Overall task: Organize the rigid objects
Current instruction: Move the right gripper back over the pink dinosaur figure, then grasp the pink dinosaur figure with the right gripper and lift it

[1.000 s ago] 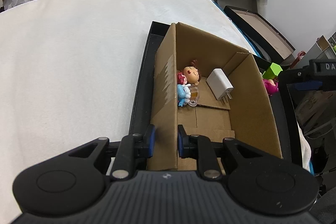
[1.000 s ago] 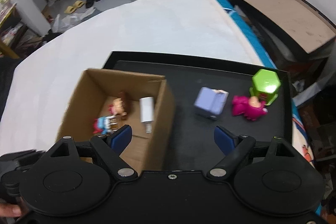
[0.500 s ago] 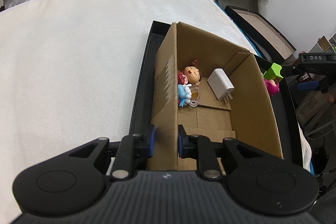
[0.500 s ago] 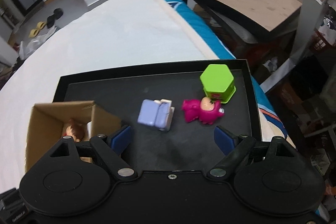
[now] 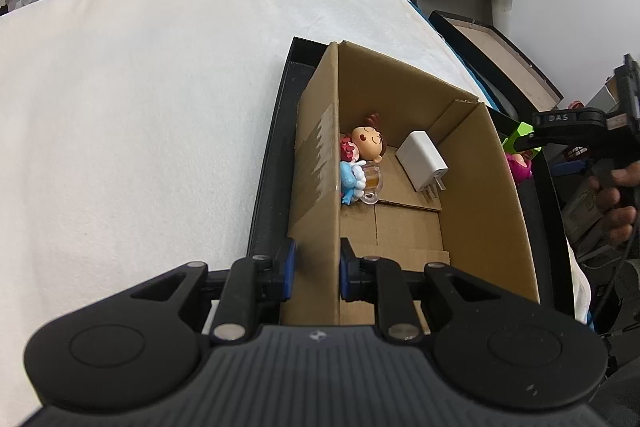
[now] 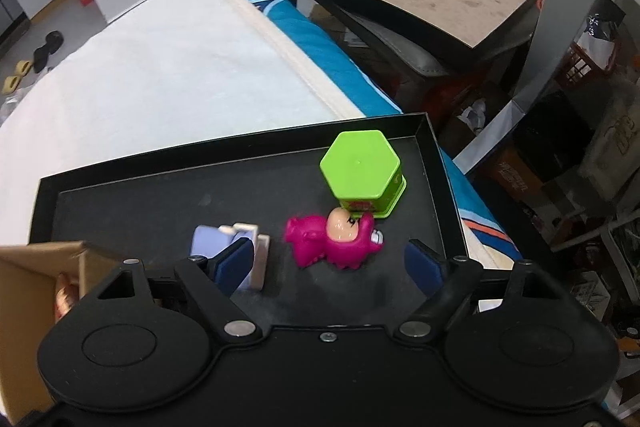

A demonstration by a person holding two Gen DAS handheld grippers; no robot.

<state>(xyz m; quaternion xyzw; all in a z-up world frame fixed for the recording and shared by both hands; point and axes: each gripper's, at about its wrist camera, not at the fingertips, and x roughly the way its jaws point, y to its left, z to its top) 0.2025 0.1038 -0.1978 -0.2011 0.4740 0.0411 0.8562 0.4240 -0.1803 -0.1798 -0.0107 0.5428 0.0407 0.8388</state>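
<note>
Cardboard is what the left gripper has hold of: its blue pads are pressed together on the near left wall of the open cardboard box, one pad outside, one inside. That box sits in a black tray on a white cloth covering the table. Down in the box, tucked against the left wall, lie a big-headed doll and a blue figure with a small clear cup touching it; a white charger rests a little to their right, prongs toward the near side.

Further right, on the bare tray floor, a lilac toy chair lies just beyond the box corner, partly behind the left pad of the right gripper. A pink figure lies on its side directly ahead of that gripper, in the gap between its spread fingers, with neither pad touching it; the jaws are closing in. Just behind the pink figure, touching it, stands a green hexagonal container near the tray's far right corner. In the left wrist view a hand grips the right gripper's handle.
</note>
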